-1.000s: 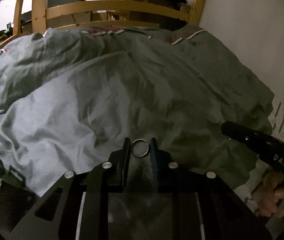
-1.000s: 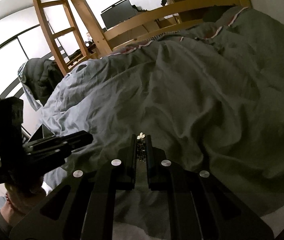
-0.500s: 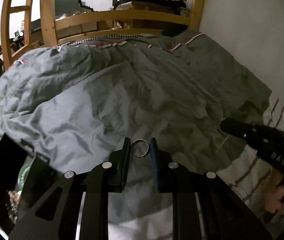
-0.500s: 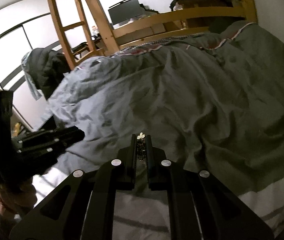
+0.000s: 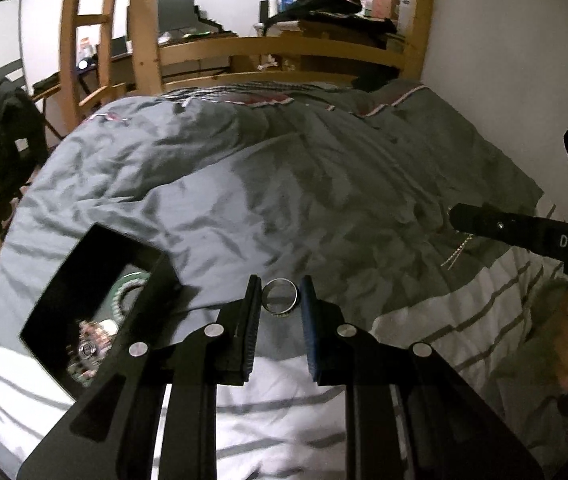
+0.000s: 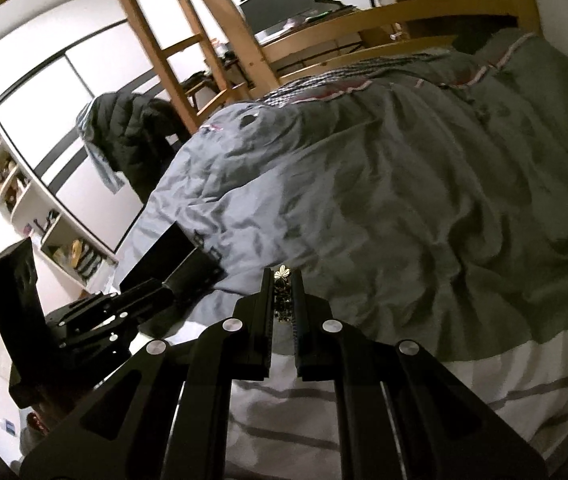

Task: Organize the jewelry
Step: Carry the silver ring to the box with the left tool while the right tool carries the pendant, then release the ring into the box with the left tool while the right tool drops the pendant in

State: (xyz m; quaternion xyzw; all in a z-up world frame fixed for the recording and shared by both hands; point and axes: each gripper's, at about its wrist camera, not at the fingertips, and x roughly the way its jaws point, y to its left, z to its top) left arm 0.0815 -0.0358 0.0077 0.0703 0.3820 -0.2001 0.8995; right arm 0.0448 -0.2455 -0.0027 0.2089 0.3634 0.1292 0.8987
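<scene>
Mostly clear: left hand-held gripper [image 5: 280, 296] pinches a ring [image 5: 280, 295] above the bed [image 5: 284, 184]. Right hand-held gripper [image 6: 282, 292] is clamped on a flower-tipped trinket [image 6: 282, 276], its lower part hidden between the fingers. Black box [image 5: 96, 304] near the bed's left edge, contents blurred.

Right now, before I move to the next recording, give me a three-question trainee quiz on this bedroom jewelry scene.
1. True or false: the left tongs are shut on a silver ring.
2. What do the right tongs hold? A) a watch B) a gold flower piece with a chain C) nothing
3. In the left wrist view, on which side of the left tongs does the open black box sit on the grey duvet?

Key: 1 true; 2 B; 3 the left side.
</scene>
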